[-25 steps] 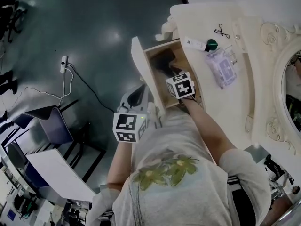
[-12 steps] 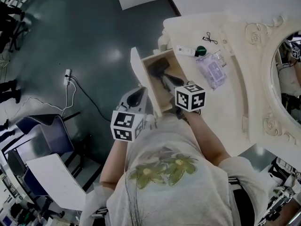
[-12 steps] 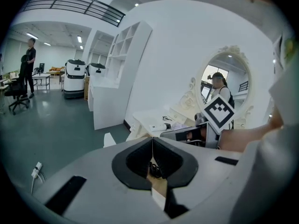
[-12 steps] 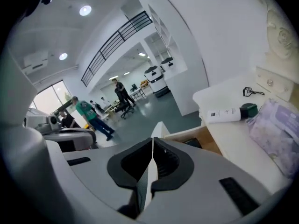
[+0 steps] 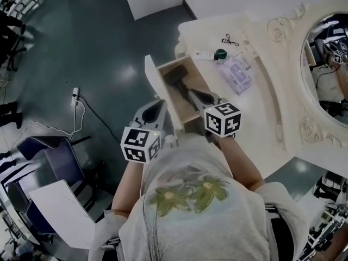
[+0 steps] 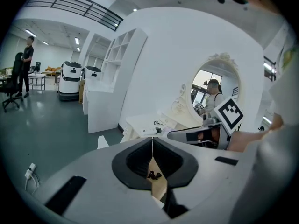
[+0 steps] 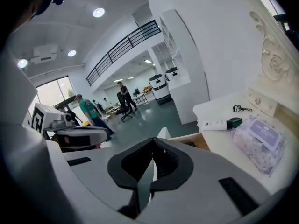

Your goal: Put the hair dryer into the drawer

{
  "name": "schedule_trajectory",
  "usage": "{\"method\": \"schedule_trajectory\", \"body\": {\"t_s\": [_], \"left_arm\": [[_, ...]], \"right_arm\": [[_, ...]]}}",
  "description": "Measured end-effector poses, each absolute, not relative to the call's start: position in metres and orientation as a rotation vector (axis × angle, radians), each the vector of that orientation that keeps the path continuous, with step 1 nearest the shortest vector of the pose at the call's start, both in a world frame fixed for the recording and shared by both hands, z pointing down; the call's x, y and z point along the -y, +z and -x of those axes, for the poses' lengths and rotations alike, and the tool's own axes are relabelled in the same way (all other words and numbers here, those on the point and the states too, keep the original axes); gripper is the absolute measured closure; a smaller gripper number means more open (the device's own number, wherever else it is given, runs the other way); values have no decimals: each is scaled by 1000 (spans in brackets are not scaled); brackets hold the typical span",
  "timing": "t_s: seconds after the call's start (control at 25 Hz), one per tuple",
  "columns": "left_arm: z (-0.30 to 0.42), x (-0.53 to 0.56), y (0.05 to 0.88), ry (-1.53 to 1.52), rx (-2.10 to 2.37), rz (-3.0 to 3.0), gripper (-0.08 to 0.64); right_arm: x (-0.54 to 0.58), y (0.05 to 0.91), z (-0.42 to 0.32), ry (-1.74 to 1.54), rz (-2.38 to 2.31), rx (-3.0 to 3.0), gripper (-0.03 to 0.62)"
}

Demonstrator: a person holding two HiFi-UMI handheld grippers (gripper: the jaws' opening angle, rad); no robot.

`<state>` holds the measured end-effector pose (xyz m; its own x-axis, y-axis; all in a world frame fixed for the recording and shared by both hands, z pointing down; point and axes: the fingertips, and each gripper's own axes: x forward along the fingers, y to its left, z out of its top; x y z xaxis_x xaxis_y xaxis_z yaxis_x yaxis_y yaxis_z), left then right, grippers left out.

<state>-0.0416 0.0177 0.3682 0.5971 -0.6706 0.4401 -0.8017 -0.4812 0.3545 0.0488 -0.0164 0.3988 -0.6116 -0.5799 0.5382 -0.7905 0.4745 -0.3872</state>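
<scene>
Evidently the hair dryer (image 5: 182, 83) already lies inside the open drawer (image 5: 154, 86), a dark shape along its wooden bottom. What remains, I judge, is closing it. Both tongs are empty. The right tongs (image 7: 152, 157) have their jaws pressed together on nothing and hang over the near end of the drawer. The left tongs (image 6: 152, 148) are likewise closed with nothing between them, just outside the white drawer front.

The chief risk is a jam. If any part of the dryer or its cord stands above the drawer's rim, which I cannot tell from here, it could catch under the worktop (image 5: 261, 107) as the drawer slides in. A push from closed tongs on the smooth front could also slip sideways. A push near one end might skew the drawer.
</scene>
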Motion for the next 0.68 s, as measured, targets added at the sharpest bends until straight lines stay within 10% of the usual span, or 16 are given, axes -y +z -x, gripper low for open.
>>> {"method": "schedule_trajectory", "body": {"t_s": [0.68], "left_arm": [[48,-90,366,260,1201,-2257,548]], "right_arm": [[-62,370,-35,700,-1062,2483,571]]}}
